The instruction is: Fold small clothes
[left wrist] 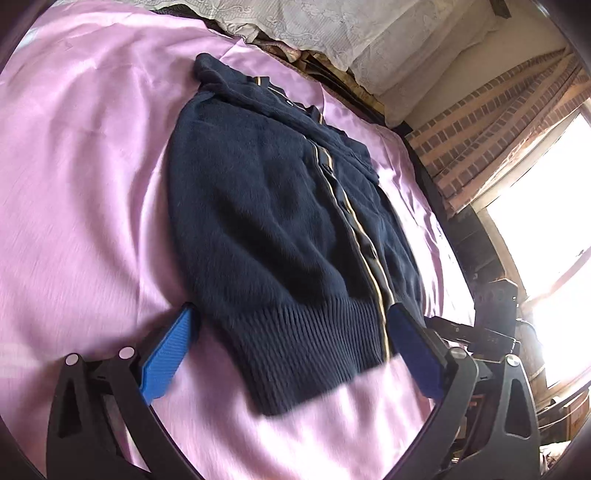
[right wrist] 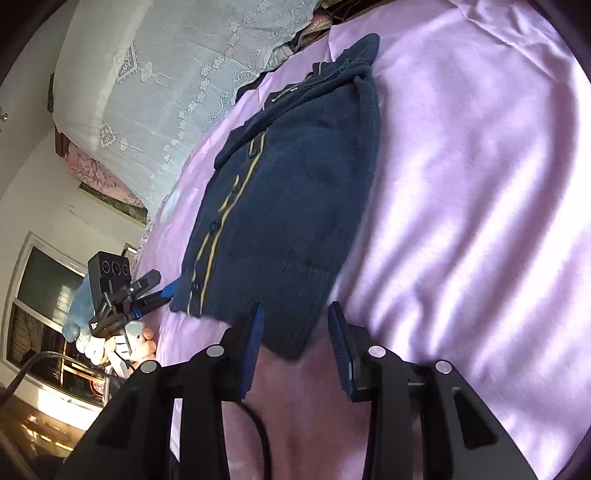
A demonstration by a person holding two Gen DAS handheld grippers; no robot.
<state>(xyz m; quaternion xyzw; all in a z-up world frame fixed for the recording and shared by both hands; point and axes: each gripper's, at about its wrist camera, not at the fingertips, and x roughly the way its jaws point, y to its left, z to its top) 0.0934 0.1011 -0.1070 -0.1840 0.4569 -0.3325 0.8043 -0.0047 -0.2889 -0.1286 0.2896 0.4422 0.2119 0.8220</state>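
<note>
A navy knit cardigan [left wrist: 280, 229] with a tan-striped button band lies flat on the pink satin sheet [left wrist: 81, 192]; it also shows in the right wrist view [right wrist: 295, 206]. My left gripper [left wrist: 291, 332] is open, its blue pads on either side of the ribbed hem. My right gripper [right wrist: 295, 325] is open, its pads astride the hem's corner. The left gripper also shows in the right wrist view [right wrist: 162, 288] at the hem's other corner, and the right gripper shows in the left wrist view [left wrist: 461, 328] beside the hem.
A white lace cover [right wrist: 166, 92] and bedding [left wrist: 351, 33] lie past the cardigan's collar. Brick-patterned curtains [left wrist: 491, 125] and a bright window [left wrist: 546, 240] stand at the right. The pink sheet [right wrist: 480, 203] stretches wide beside the cardigan.
</note>
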